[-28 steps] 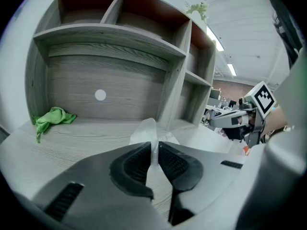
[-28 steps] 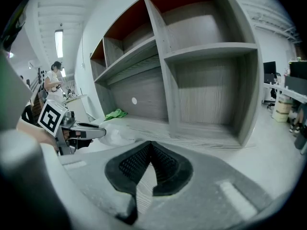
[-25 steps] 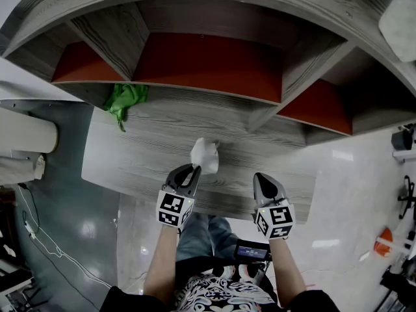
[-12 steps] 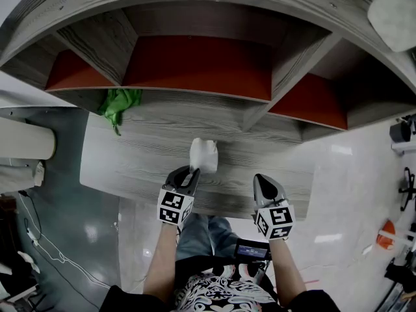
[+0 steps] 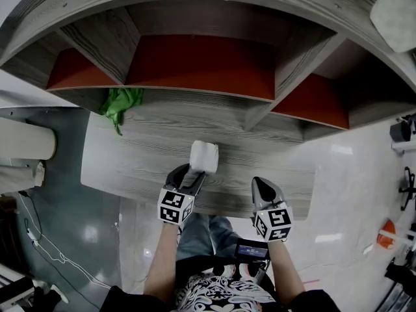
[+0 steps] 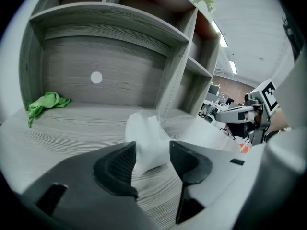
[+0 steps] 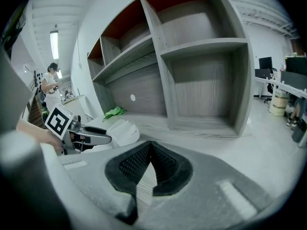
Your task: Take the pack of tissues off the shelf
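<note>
Left jaws just opened; blurred tissues (image 6: pixel 146 140) between.

White, soft-sided pack of tissues (image 5: pixel 204 156) resting on the grey wood-grain shelf (image 5: pixel 273 168) board, at 6 o'clock from the middle red-backed compartment (image 5: pixel 198 67), near the board's front edge.

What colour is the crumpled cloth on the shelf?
Green. The crumpled cloth shows best in the left gripper view.

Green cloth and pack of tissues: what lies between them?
Only bare shelf board between green cloth and pack of tissues, seen in the head view.
</note>
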`<state>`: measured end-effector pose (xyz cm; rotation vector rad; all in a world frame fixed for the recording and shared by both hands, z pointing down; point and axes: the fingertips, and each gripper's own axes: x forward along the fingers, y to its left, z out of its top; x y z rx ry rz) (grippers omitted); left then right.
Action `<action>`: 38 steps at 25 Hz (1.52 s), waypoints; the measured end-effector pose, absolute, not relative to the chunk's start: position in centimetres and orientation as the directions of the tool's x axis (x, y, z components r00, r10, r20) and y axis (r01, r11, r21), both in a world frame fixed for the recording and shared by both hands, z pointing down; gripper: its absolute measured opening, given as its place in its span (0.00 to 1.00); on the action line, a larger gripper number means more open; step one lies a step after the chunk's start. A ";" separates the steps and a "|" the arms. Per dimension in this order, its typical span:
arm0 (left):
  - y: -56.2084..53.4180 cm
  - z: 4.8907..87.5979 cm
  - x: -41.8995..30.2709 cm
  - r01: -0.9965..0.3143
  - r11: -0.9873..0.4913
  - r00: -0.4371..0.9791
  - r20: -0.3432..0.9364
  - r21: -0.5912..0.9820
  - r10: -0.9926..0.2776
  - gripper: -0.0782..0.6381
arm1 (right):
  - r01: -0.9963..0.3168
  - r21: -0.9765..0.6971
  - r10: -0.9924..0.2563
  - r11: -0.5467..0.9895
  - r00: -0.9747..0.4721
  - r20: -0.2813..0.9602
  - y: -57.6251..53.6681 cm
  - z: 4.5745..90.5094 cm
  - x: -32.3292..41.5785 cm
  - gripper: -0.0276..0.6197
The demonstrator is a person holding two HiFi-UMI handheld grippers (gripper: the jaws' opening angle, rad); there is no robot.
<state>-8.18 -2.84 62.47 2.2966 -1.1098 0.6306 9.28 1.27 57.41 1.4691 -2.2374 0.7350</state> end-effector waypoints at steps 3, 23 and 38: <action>-2.8 62.3 -8.2 -0.813 -0.534 0.553 0.598 0.233 -0.580 0.41 | -0.920 -0.222 -0.732 0.324 -0.392 0.557 1.3 57.3 9.2 0.05; -4.1 58.0 -9.6 -0.836 -0.484 0.547 0.456 0.258 -0.702 0.44 | -0.914 -0.215 -0.745 0.345 -0.405 0.529 1.1 56.1 8.5 0.05; -3.8 53.2 -7.7 -0.792 -0.568 0.605 0.422 0.226 -0.675 0.14 | -0.908 -0.222 -0.789 0.356 -0.419 0.449 -0.9 52.1 7.3 0.05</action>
